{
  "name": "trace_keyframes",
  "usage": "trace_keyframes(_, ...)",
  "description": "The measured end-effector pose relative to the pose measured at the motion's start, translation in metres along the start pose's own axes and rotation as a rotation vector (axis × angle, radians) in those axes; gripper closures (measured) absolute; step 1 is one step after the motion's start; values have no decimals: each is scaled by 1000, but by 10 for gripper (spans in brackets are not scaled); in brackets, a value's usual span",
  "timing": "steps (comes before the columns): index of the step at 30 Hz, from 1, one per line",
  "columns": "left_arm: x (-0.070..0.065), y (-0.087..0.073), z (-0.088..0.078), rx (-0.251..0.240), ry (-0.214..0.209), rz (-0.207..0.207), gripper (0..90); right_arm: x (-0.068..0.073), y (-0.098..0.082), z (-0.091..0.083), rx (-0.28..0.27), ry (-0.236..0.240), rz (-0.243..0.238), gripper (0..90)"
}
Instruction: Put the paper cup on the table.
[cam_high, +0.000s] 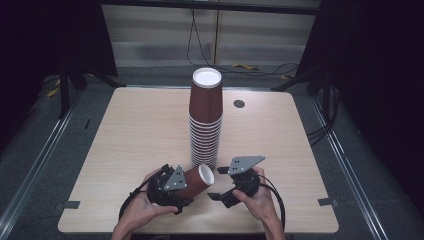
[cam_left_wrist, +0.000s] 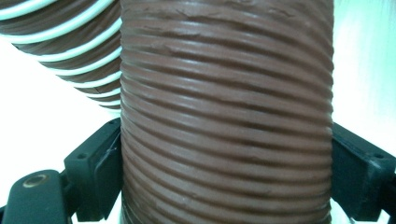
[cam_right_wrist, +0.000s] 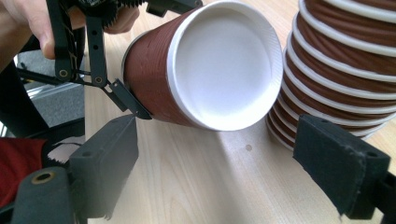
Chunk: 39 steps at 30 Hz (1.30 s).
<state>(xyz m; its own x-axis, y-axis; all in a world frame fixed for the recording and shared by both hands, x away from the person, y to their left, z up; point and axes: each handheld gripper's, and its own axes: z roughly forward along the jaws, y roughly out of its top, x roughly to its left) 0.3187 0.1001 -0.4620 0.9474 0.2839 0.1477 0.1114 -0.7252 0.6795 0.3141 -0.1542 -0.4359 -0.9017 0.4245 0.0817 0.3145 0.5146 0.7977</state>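
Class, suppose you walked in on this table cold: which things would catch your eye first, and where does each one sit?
First the tall stack of brown ribbed paper cups, upside down at the middle of the wooden table, its white base on top. Next, in front of the stack at the near edge, a single brown cup lying sideways, clamped in the left gripper. The right gripper sits just beside it with its jaws open, facing the cup's white end.

On my screen, non-working items: one worktop (cam_high: 130, 150), pale wood grain, rounded corners. One round dark grommet (cam_high: 239, 104) set in it near the far edge, right of centre. Grey floor (cam_high: 30, 135) around it. Black cables (cam_high: 200, 45) hanging against the pale back wall (cam_high: 150, 35). Two tape tabs (cam_high: 67, 204) at the near worktop corners.
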Motion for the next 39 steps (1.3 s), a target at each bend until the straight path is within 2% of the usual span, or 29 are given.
trace_keyframes(3, 1, 0, -1, 1, 1, 1, 122, 0, 1, 2, 30, 6, -12, 146)
trace_keyframes(8, 0, 3, 0, 34, 2, 19, 121, -1, 1, 4, 68, -4, -26, 180)
trace_keyframes(12, -1, 4, 1, 49, -10, 26, 121, -2, 2, 6, 104, -4, -45, 184)
trace_keyframes(13, -2, 4, 1, 65, -16, 28, 121, -2, 2, 6, 115, -2, -47, 184)
trace_keyframes(17, -4, 7, 4, 87, -17, 50, 122, -2, 2, 8, 147, 3, -60, 184)
trace_keyframes(26, -6, 18, 3, 113, -16, 89, 123, -3, 5, 8, 172, 18, -104, 189)
trace_keyframes(27, -8, 19, 4, 113, -17, 79, 123, -3, 6, 8, 176, 18, -108, 193)
trace_keyframes(28, -7, 21, 4, 123, -14, 105, 123, -3, 7, 9, 175, 25, -117, 198)
trace_keyframes(31, -8, 25, 6, 136, -22, 119, 123, -4, 9, 9, 186, 25, -130, 196)
trace_keyframes(33, -10, 25, 8, 123, -19, 88, 123, -5, 10, 9, 193, 42, -124, 187)
trace_keyframes(34, -8, 26, 6, 154, -22, 123, 123, -6, 11, 9, 194, 49, -124, 187)
trace_keyframes(37, -8, 27, 6, 145, -26, 116, 123, -7, 13, 8, 197, 53, -106, 177)
trace_keyframes(38, -7, 28, 6, 154, -29, 126, 123, -8, 13, 8, 198, 50, -109, 171)
trace_keyframes(39, -10, 28, 7, 135, -27, 90, 123, -8, 15, 8, 209, 70, -115, 163)
